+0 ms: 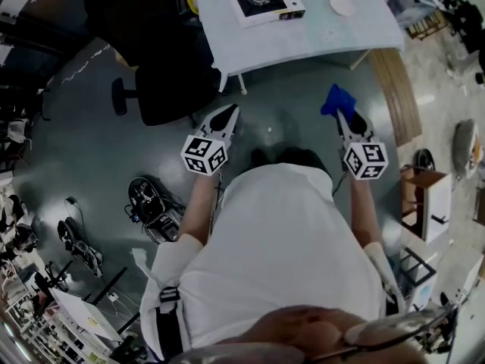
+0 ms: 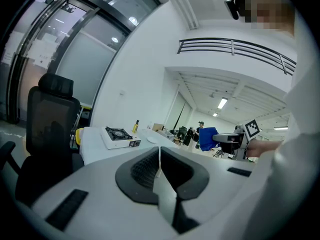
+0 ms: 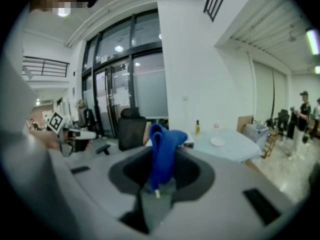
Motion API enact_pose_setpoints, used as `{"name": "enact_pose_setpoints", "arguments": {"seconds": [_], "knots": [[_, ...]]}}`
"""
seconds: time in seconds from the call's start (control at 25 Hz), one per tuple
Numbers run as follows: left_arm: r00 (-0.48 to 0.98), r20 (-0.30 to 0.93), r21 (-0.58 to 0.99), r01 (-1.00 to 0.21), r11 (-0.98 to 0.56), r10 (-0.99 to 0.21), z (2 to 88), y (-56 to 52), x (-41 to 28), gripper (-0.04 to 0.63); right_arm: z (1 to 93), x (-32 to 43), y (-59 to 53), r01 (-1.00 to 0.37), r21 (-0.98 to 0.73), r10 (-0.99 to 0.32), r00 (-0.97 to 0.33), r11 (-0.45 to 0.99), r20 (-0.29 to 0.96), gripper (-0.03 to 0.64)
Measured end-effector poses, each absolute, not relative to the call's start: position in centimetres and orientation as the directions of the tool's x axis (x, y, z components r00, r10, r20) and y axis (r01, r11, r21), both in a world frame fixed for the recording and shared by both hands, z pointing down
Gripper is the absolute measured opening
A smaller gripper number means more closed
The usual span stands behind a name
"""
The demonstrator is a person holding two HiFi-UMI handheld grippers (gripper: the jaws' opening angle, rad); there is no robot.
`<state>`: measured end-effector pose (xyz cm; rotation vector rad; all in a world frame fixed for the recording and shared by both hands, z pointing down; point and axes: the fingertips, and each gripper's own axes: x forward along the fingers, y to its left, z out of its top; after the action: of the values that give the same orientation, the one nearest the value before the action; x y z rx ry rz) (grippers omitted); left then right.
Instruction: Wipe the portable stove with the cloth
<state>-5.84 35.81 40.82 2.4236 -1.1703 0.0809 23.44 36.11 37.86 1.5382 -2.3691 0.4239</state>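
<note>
The right hand-held gripper [image 1: 340, 117] is clamped on a blue cloth [image 3: 164, 149], which sticks up from between its jaws. The left hand-held gripper [image 2: 160, 157] is closed with nothing in it. The portable stove [image 1: 267, 0] sits on the counter [image 1: 303, 42], well apart from both grippers.

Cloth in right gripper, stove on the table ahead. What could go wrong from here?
1. The right gripper pinches the blue cloth by one end only; the rest flops loose above the jaws, so it may slip out under wiping pressure.
2. The left gripper is shut and empty, so nothing steadies the stove; it might slide on the table.
3. A bottle and a plate stand near the stove; a wide sweep could hit them.
</note>
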Motion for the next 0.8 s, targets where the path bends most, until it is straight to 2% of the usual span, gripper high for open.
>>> {"name": "enact_pose_setpoints", "arguments": {"seconds": [0.8], "knots": [[0.585, 0.288, 0.381, -0.796, -0.470, -0.758, 42.3, 28.6, -6.5, 0.038, 40.4, 21.8, 27.3, -0.884, -0.130, -0.778, -0.458, 0.449, 0.429, 0.123]]}}
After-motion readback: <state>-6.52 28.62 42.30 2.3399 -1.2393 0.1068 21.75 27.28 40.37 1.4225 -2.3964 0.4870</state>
